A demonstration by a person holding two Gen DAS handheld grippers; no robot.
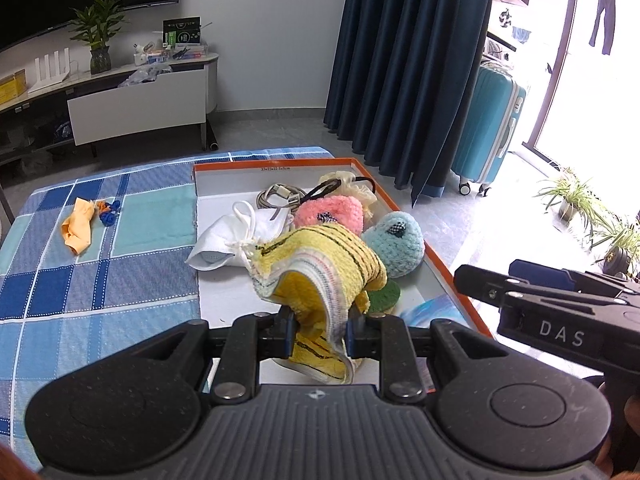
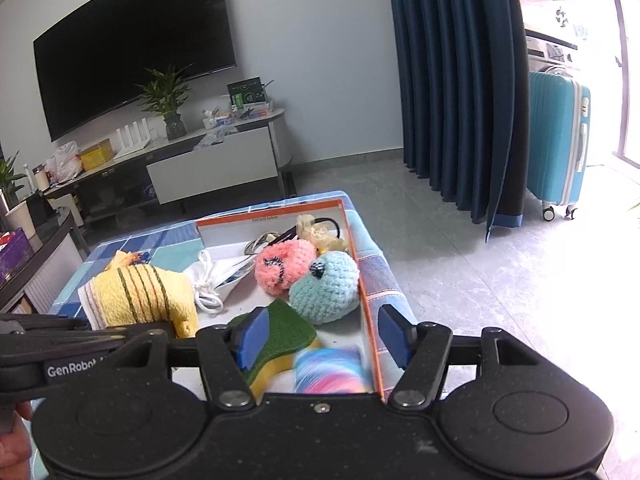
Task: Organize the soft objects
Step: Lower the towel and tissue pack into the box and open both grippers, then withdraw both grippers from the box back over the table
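Left tongs clamp the yellow towel above the box, prob. to lift it clear. Right tongs gape wide w/ nothing held, straddling the box wall, ready for the sponge.

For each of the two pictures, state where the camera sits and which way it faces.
Left wrist: on the left tongs, looking forward and down at the orange-rimmed box; they are shut on a yellow towel.
Right wrist: on the right tongs, open over the box's near right corner; a thumb shows bottom left.
Shared: towel, pink and blue crochet toys, each other's tongs.
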